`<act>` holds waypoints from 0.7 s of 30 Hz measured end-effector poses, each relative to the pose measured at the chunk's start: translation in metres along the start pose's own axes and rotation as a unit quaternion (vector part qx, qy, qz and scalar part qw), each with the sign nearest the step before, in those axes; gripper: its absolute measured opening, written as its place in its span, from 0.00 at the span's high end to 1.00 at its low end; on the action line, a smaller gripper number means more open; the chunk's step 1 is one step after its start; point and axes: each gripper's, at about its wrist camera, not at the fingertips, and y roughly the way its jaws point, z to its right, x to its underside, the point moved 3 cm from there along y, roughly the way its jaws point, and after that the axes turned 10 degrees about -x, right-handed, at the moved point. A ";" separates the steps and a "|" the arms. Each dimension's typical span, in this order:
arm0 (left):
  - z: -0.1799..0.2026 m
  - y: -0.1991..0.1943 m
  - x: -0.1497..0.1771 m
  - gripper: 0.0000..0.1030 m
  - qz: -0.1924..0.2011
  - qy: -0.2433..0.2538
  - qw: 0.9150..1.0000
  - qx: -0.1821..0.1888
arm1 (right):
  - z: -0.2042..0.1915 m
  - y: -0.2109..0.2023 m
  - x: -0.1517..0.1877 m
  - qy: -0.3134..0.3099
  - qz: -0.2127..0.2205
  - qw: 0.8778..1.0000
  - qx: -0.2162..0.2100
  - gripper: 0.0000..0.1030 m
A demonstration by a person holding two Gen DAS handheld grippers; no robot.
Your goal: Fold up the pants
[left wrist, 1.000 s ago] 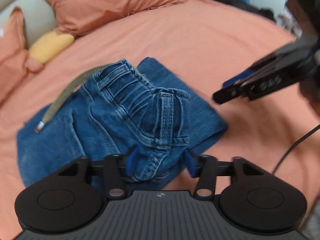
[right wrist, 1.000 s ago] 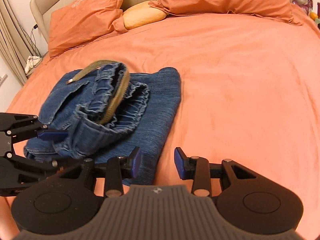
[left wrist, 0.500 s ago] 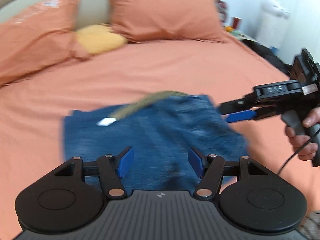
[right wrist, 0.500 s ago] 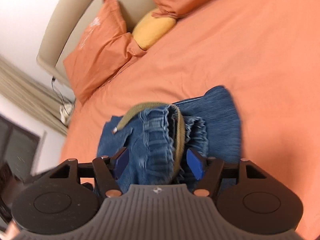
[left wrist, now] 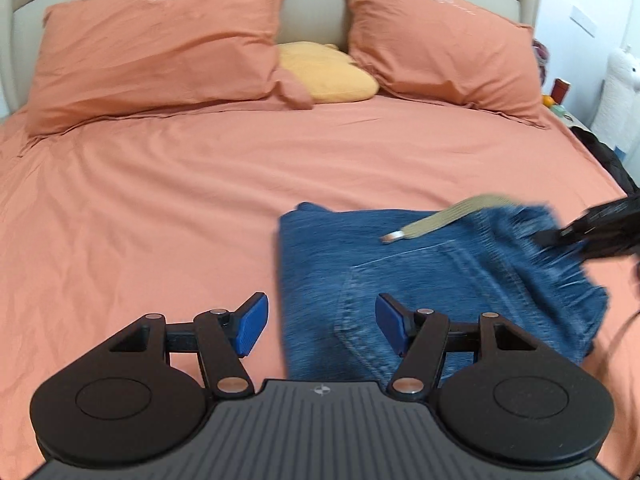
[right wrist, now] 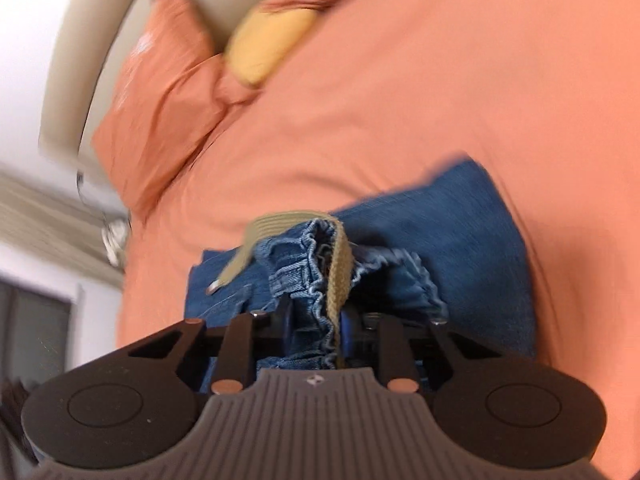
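Folded blue jeans (left wrist: 420, 272) lie on the orange bed sheet (left wrist: 160, 208), with a khaki belt (left wrist: 436, 222) trailing from the waistband. My left gripper (left wrist: 318, 326) is open and empty, hovering over the jeans' near left edge. My right gripper (right wrist: 318, 326) is shut on the gathered waistband (right wrist: 316, 280) and the belt (right wrist: 340, 276); it also shows in the left wrist view (left wrist: 592, 228) at the jeans' right side. The jeans (right wrist: 460, 240) spread behind the waistband in the right wrist view.
Two orange pillows (left wrist: 160, 44) (left wrist: 436, 36) and a yellow cushion (left wrist: 324, 72) lie against the beige headboard (left wrist: 312, 12). A nightstand with small items (left wrist: 560, 96) stands at the bed's right. A curtain and wall (right wrist: 44, 216) lie to the left.
My left gripper let go of the jeans and drew back left. My right gripper moved onto the waistband and closed on it with the belt.
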 end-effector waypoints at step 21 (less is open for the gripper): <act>0.024 0.056 -0.023 0.46 0.015 -0.024 0.999 0.044 | 0.047 -0.047 -0.016 0.022 0.029 0.995 0.089 0.88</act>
